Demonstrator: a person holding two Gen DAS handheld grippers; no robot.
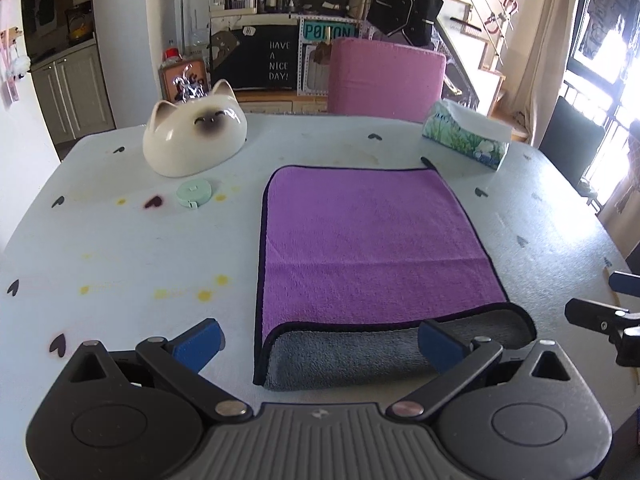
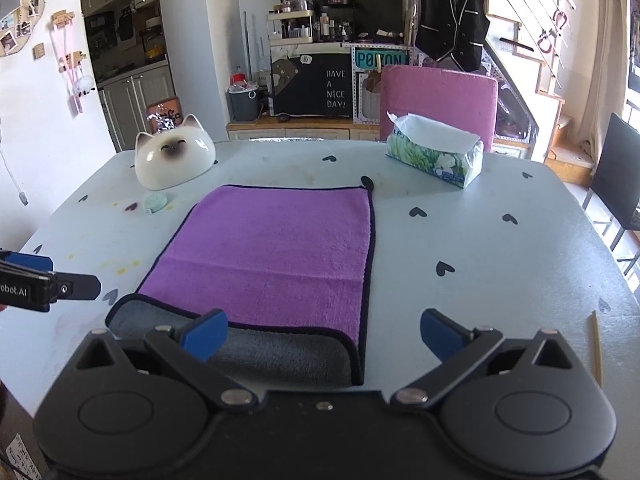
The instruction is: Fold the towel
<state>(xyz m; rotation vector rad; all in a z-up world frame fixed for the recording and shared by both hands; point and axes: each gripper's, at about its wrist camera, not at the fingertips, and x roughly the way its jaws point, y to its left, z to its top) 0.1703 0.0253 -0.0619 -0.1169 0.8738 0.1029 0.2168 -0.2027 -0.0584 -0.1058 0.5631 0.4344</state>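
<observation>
A purple towel (image 1: 368, 240) with a black hem lies flat on the pale table (image 1: 120, 248). Its near edge is turned up, showing the grey underside (image 1: 344, 354). My left gripper (image 1: 320, 346) is open and empty, its jaws spread either side of the towel's near left corner. In the right wrist view the same towel (image 2: 272, 248) lies ahead with its grey underside (image 2: 280, 354) at the near edge. My right gripper (image 2: 324, 336) is open and empty over the towel's near right corner. The left gripper's fingers (image 2: 52, 286) show at that view's left edge.
A white cat-shaped bowl (image 1: 194, 134) and a mint tape measure (image 1: 194, 193) sit at the far left. A tissue box (image 1: 466, 134) sits at the far right. A pink chair (image 1: 386, 76) stands behind the table. A wooden stick (image 2: 596, 346) lies near the right edge.
</observation>
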